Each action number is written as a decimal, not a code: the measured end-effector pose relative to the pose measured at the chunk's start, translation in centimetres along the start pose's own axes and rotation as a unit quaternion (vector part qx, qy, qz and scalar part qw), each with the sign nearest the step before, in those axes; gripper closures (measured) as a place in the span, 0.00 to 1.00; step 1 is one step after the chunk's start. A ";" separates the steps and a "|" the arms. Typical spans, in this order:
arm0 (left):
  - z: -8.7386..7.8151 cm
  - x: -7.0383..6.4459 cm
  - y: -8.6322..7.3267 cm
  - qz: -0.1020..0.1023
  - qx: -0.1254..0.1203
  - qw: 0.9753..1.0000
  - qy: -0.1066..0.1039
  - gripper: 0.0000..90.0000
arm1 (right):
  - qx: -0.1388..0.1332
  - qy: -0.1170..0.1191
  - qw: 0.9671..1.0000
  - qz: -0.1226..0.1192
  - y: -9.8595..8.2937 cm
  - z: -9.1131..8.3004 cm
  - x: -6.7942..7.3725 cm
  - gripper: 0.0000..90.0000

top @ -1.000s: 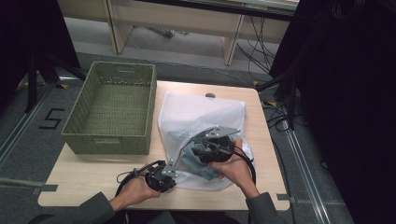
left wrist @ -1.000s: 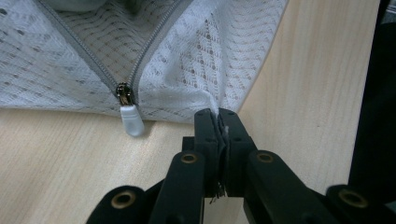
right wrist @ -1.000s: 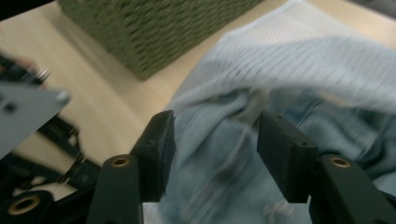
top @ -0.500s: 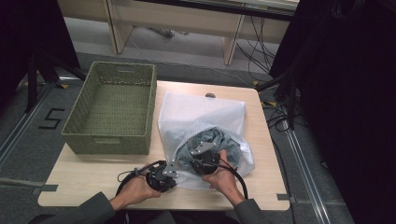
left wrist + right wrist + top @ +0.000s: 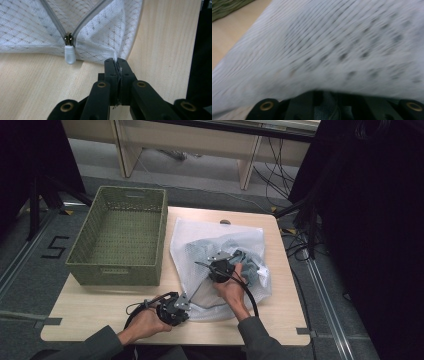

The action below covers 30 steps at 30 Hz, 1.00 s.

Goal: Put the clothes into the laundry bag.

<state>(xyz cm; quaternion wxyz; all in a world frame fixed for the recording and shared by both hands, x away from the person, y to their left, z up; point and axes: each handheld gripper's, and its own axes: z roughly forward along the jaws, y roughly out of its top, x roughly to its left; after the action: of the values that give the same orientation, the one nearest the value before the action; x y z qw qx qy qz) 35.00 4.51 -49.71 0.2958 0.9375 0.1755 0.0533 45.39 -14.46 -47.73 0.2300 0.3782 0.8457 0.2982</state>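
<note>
Mesh bag (image 5: 220, 245) lies on table (image 5: 100, 305); left gripper (image 5: 116, 62) pinches its corner beside zipper pull (image 5: 69, 53). Right gripper (image 5: 220, 268) sits inside bag; its view blurred, jaw state indeterminable.

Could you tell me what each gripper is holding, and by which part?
The left gripper pinches the white mesh zip bag by its corner edge. The right gripper is over the bag; its hold cannot be told.

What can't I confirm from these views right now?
- Right gripper fingers: right gripper view, covered by the blurred mesh bag; open or shut unclear.
- Grey cloth: high view, veiled by mesh; kind unclear.
- Zipper pull: high view, too small.
</note>
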 end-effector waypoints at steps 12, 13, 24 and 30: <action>-1.3 2.0 -0.9 -0.020 0.028 0.999 0.003 0.91 | -0.057 0.091 0.994 0.035 -0.6 -7.5 -1.9 0.61; -1.8 2.1 -0.7 -0.020 0.020 0.999 0.026 0.86 | -0.057 0.088 0.993 0.050 -1.1 -8.3 -2.2 0.58; -1.4 -1.3 2.8 0.000 -0.108 0.994 -0.022 0.52 | -0.024 0.084 0.995 0.052 -3.5 -9.2 -3.2 0.51; 1.9 -1.7 3.8 -0.001 -0.101 0.994 -0.029 0.43 | -0.016 0.093 0.994 0.049 -3.7 -8.4 -2.8 0.50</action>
<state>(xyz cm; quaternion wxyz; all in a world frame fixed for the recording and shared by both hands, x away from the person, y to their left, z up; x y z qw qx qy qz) 34.94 -0.01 -49.14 0.3943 0.9037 0.1610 0.0432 40.06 -21.41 -43.76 0.1419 0.3864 0.8387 0.3566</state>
